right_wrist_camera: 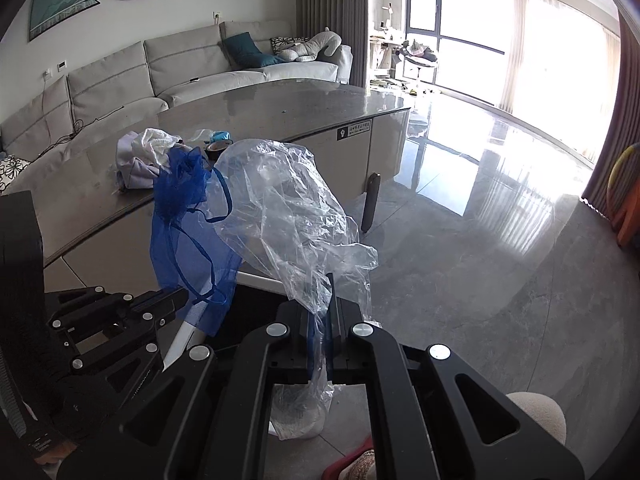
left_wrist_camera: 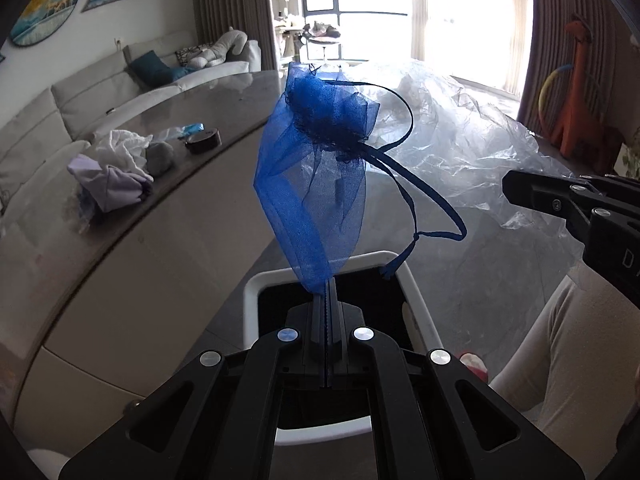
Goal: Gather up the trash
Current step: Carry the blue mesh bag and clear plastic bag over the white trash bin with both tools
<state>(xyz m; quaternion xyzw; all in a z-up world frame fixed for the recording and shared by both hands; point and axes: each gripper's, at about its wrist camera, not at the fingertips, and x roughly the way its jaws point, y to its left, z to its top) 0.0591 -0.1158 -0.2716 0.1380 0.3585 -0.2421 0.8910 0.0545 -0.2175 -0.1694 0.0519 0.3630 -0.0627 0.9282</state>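
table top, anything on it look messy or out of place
Yes: a loose heap of crumpled white and lilac cloth or paper lies near the edge of the table, with a small blue wrapper and a dark round tin beside it. Nothing looks spilled or broken.

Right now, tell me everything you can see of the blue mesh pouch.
The blue mesh pouch is sheer organza-like net with a gathered, ruffled top and a thin blue drawstring ribbon looping loose. It stands upward, pinched at its bottom end in the shut left tool, above the white-rimmed bin, beside the clear plastic bag.
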